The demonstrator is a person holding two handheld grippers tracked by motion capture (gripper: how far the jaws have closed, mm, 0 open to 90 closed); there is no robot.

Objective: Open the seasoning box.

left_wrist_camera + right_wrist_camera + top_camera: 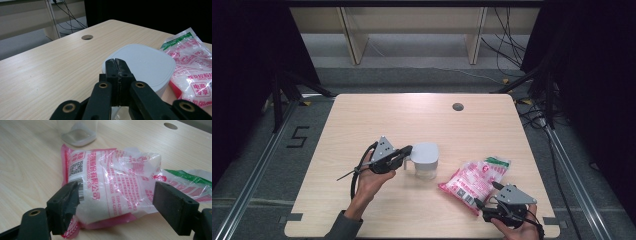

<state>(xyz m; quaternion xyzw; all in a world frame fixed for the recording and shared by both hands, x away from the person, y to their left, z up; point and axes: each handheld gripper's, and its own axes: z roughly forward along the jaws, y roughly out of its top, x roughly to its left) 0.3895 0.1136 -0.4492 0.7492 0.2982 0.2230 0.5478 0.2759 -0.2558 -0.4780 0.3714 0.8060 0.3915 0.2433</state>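
Observation:
A clear container with a white lid [426,152] stands near the table's middle; the lid [147,65] is rounded and square. My left gripper [408,149] is at the lid's left edge, its jaws pressed flat together [116,62] just over the lid's near rim, and I see nothing between them. A pink and white bag of white grains [473,181] with a green top lies to the container's right. My right gripper [486,194] stands open around the bag's near end [115,187]; the left jaw touches the plastic and the right jaw is apart from it.
A round cable hole [457,106] sits at the table's far right. The container's base [78,133] stands beyond the bag. Bare wood [377,120] stretches across the far half and left side. Cables and shelf legs lie past the far edge.

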